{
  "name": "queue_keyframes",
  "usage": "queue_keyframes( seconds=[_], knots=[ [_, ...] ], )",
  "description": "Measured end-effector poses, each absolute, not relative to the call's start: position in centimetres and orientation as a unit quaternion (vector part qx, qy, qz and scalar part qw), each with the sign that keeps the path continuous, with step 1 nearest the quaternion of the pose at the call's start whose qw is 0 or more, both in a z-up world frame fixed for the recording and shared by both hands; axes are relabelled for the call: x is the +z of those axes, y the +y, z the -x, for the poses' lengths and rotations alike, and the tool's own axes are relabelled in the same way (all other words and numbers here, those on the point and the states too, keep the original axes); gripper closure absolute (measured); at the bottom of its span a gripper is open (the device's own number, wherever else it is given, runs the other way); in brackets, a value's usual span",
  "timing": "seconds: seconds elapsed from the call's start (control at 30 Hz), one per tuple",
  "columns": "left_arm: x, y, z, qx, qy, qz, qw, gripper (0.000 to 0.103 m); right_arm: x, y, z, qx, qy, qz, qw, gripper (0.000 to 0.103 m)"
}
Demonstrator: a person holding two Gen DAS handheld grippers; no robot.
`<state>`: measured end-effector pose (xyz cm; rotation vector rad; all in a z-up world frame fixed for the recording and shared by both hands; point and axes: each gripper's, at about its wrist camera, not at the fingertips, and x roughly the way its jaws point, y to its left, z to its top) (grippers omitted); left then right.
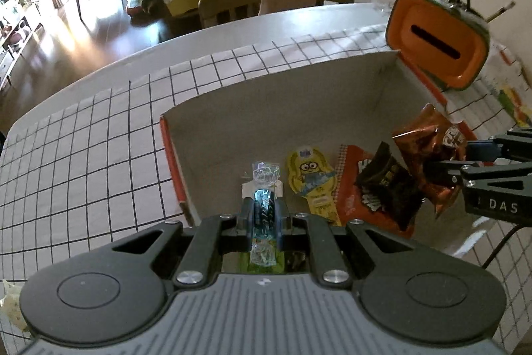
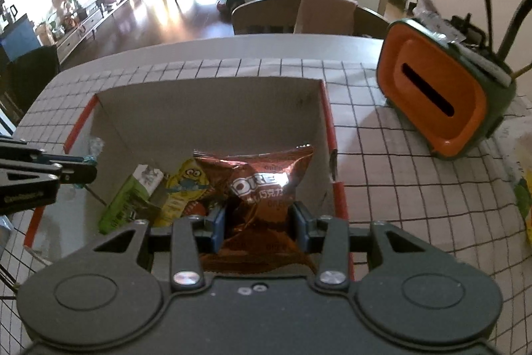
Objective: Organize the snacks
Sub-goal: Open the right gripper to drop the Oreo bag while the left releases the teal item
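Pinched tight in the left gripper, a clear-wrapped candy hangs over the cardboard box; right gripper squeezes the Oreo bag low centre. Lower both inside before releasing

Between your right gripper pads: Oreo bag, glossy crinkled copper foil. Between your left gripper pads: candy in clear, shiny plastic wrap. Ahead of both: box, matt grey cardboard inside. Under it: tablecloth, matt cloth. Your gripper bodies: matt black plastic, bright metal screws.
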<state>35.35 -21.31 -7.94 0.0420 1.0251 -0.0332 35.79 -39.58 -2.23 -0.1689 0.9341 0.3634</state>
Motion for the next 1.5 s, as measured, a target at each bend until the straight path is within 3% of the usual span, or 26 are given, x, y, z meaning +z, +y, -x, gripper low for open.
queue_keyframes(
  seconds=[0.47,0.77,1.13,1.5],
  knots=[
    [-12.0,-22.7,-38.0,-0.002,0.557,-0.048,0.829,0.091,-3.1,-38.2,-37.6,0.191,0.446,0.128,0.865,0.063],
    [-12.3,-22.8,-37.9,-0.002,0.557,-0.043,0.829,0.091,-3.0,-38.1,-37.8,0.194,0.447,0.131,0.863,0.060],
    [-9.7,-21.9,-36.2,-0.004,0.533,-0.005,0.846,0.089,-2.3,-38.7,-37.1,0.208,0.439,0.121,0.866,0.040],
    [-7.0,-21.1,-33.3,-0.009,0.495,0.011,0.869,0.071,-0.2,-39.1,-34.9,0.229,0.421,0.095,0.873,0.028]
  ],
)
